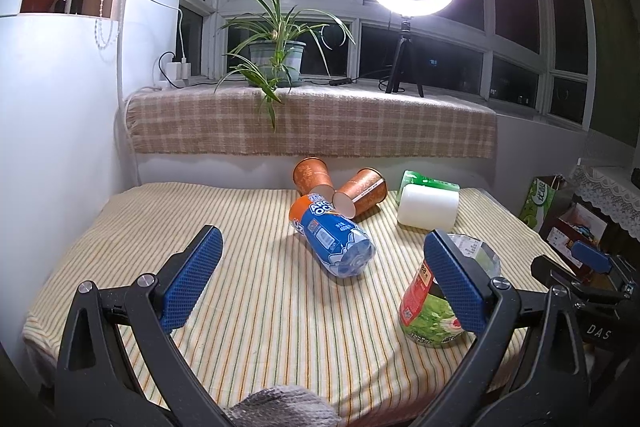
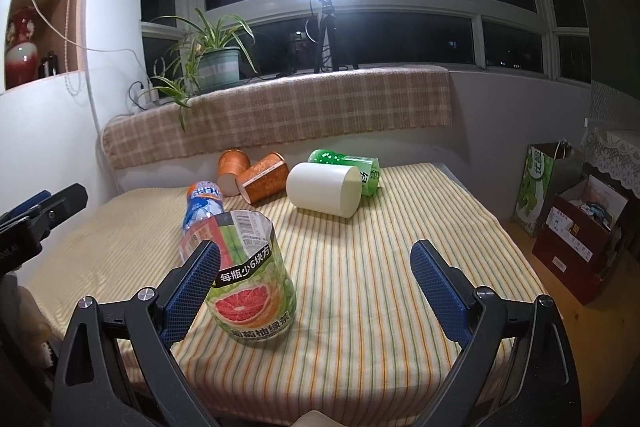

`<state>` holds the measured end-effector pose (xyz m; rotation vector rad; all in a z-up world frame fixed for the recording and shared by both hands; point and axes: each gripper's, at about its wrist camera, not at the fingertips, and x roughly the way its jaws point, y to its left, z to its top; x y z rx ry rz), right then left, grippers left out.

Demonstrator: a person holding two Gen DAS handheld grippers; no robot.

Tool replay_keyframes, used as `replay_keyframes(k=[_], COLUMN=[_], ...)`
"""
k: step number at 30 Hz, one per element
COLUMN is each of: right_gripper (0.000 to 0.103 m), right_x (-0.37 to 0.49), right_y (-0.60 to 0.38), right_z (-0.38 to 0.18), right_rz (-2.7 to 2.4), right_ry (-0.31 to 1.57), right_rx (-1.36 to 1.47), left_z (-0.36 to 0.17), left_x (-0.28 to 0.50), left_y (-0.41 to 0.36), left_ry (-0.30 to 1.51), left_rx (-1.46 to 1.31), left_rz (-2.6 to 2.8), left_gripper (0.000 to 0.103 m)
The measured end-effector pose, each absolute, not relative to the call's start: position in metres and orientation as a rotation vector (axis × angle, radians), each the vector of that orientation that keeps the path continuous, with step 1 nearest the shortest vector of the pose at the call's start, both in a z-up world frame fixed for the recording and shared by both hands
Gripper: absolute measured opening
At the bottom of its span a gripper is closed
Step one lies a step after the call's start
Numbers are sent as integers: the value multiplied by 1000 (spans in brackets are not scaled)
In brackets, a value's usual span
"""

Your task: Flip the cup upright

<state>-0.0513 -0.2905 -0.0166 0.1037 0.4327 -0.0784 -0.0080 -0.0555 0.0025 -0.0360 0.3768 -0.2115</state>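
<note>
Nearest my right gripper point(image 2: 316, 259), spread wide and holding nothing, the grapefruit-label cup point(image 2: 250, 279) stands upright on the striped worktop point(image 2: 380, 267), reading "每瓶少6块方", beside my left finger. My left gripper point(image 1: 322, 247) is also spread, empty. Farther off lie a white cup point(image 2: 324, 193), a blue bottle point(image 1: 332, 243) and two orange cups point(image 1: 362, 191) on their sides.

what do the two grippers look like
Both match: the left gripper and right gripper each have two flat blue fingers with a fine dimpled grid, on black angular plastic arms with triangular cut-outs and silver screws. No cables show on them.
</note>
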Motion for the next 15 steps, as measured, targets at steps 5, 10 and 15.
replay_keyframes(k=[5,10,15], right_gripper=[96,96,96], right_x=[-50,-48,-47], right_y=[-291,-290,-289], right_z=[-19,-21,-21], right_rz=[-75,-67,-60], right_ry=[438,447,453], right_rx=[101,99,99], left_z=[3,2,2], left_x=[-7,-7,-6], left_y=[-51,-50,-51], left_ry=[380,379,382], left_rx=[-36,-34,-36], left_rz=[-211,-211,-210], left_gripper=[102,102,102])
